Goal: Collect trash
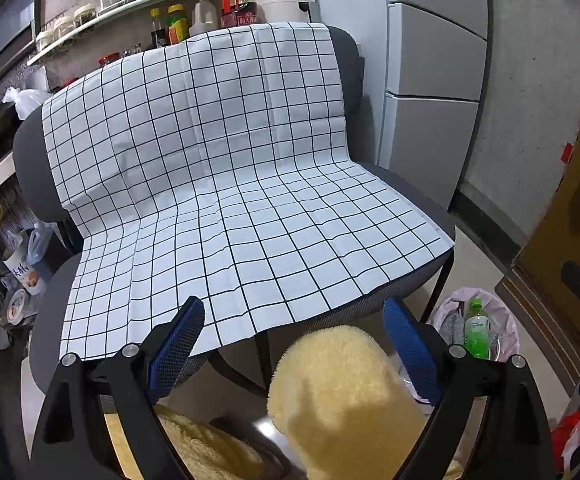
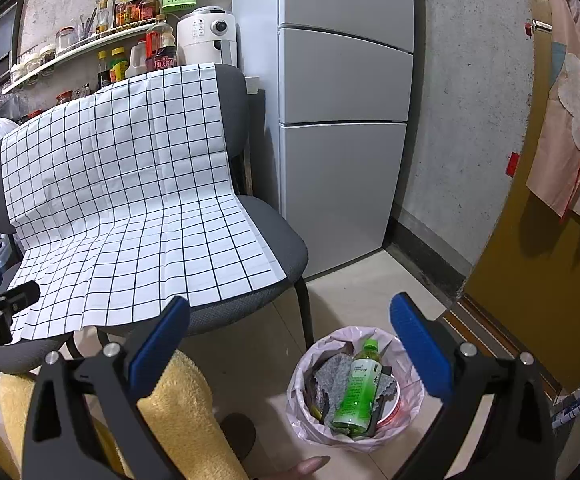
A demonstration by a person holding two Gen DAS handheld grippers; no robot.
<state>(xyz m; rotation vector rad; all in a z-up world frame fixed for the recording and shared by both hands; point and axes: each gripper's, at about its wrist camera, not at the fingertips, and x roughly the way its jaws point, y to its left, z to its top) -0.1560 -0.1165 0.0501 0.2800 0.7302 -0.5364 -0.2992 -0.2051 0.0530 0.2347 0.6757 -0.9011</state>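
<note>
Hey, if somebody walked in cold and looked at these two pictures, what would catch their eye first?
Probably the white checked cloth draped over the grey chair, filling the middle of both views. Next, the green bottle lying on grey rags in the pink-lined bin on the floor right of the chair. Both the left gripper and right gripper hang open and empty, with yellow fleece underneath.

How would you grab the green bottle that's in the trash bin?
Grip the green bottle around its neck, just under the cap, coming from above. It leans cap-up in the bin, so the top pokes out while a grey cloth crowds its lower body.
</note>
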